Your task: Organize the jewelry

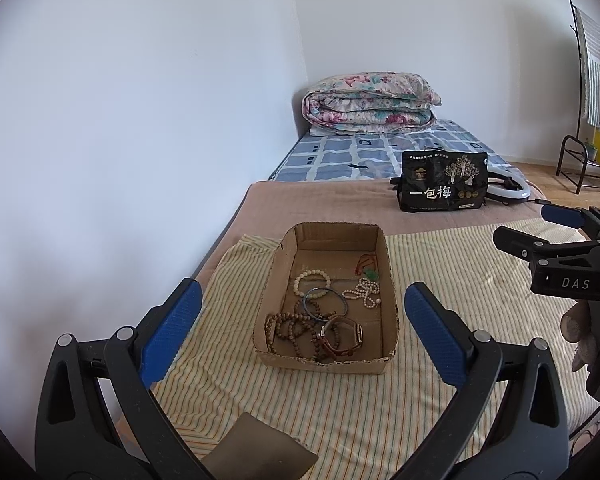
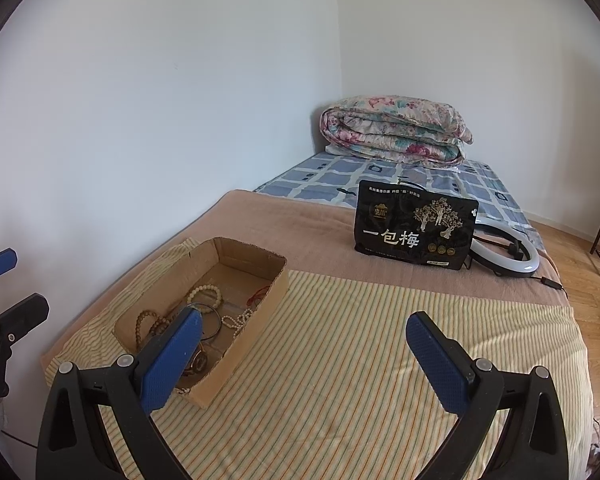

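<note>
Cardboard box (image 1: 386, 276): open-topped, torn rim, on a striped cloth (image 1: 452, 312) spread over the near end of a bed; in the right wrist view it lies to the left, beyond the left finger.
Jewelry: all inside the box, none on the cloth.
Cream bead bracelet (image 1: 312, 283): middle of the box floor.
Dark bangle (image 1: 325, 302): just in front of the cream bracelet, overlapping the brown beads.
Brown bead strand (image 1: 290, 326): heaped at the near left corner.
Watch (image 1: 342, 334): brown strap, near right corner, touching the brown beads.
White bead necklace (image 1: 364, 292): bunched by the right wall.
Red cord with green piece (image 1: 367, 268): far right of the box.
Left gripper (image 1: 303, 332): fingers wide apart, empty, held over the near end of the box.
Right gripper (image 2: 304, 350): fingers wide apart, empty, over bare cloth to the right of the box.
Black pouch (image 2: 416, 230): upright on the tan blanket (image 2: 300, 224), well beyond the box.
Ring light (image 2: 512, 258): flat behind the pouch's right side.
Folded quilt (image 1: 370, 102): at the far corner of the bed.
</note>
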{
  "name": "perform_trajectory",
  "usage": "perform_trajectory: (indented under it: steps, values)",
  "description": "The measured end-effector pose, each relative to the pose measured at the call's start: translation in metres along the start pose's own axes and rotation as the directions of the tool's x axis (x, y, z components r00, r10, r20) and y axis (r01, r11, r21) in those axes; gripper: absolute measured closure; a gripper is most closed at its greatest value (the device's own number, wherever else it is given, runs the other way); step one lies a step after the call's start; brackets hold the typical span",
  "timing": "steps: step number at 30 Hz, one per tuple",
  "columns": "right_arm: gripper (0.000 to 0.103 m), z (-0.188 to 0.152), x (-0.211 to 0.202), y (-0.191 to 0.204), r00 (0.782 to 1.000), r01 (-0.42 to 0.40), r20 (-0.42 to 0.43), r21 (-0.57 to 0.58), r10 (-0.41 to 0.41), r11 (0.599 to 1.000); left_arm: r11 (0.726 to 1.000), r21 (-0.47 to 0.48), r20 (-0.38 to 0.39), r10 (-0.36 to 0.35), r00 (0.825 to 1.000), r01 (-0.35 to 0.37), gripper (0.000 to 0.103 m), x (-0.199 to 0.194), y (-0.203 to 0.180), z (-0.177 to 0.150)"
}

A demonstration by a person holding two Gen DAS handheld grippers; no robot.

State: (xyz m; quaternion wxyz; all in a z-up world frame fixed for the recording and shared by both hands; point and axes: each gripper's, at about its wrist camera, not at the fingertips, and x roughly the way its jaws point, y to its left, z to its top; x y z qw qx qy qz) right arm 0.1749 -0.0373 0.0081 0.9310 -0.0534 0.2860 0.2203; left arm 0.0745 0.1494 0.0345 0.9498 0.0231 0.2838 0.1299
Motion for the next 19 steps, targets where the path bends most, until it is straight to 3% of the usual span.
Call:
perform_trajectory:
  steps: [19]
  values:
    - [0.000,-0.005,0.003,0.002,1.000,-0.001,-0.010,-0.006,0.001,1.000,0.999,-0.017,0.016,0.035,0.999,-0.035,0.000,0.003,0.011,-0.007]
